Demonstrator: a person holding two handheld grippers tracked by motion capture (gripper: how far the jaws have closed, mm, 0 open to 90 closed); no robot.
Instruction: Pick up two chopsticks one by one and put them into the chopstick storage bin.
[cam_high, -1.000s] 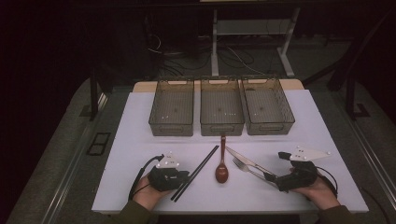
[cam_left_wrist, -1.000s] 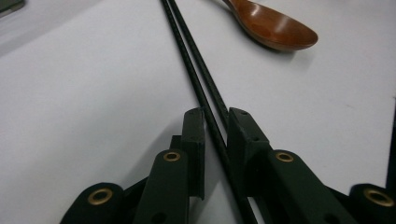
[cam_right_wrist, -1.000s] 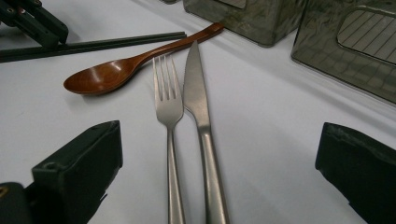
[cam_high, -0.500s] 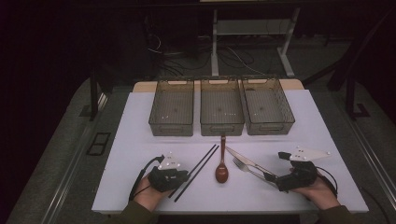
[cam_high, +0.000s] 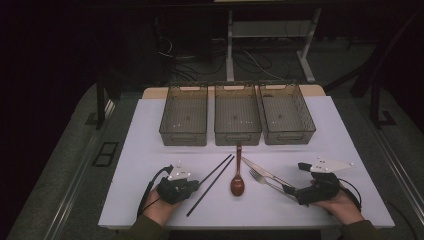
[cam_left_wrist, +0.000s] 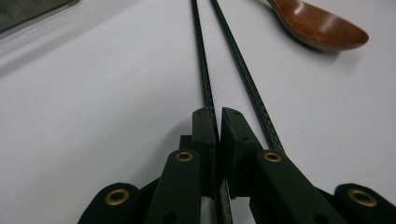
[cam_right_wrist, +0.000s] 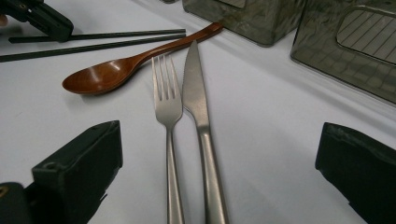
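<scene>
Two black chopsticks (cam_high: 212, 181) lie slanted on the white table. My left gripper (cam_high: 196, 184) rests low over their near ends. In the left gripper view its jaws (cam_left_wrist: 218, 114) have just been closing and now pinch the left chopstick (cam_left_wrist: 201, 56), while the right chopstick (cam_left_wrist: 243, 70) runs past outside them. A brown wooden spoon (cam_high: 237, 182) lies beside the chopsticks. My right gripper (cam_high: 290, 191) stands open, and its jaws (cam_right_wrist: 223, 137) straddle the handles of a steel fork (cam_right_wrist: 167, 98) and knife (cam_right_wrist: 195, 88) without touching them.
Three clear plastic bins (cam_high: 184, 117), (cam_high: 237, 116), (cam_high: 287, 115) stand in a row at the back of the white sheet (cam_high: 140, 150). Bare sheet lies to the left and right of the cutlery. The table's front edge is just behind both hands.
</scene>
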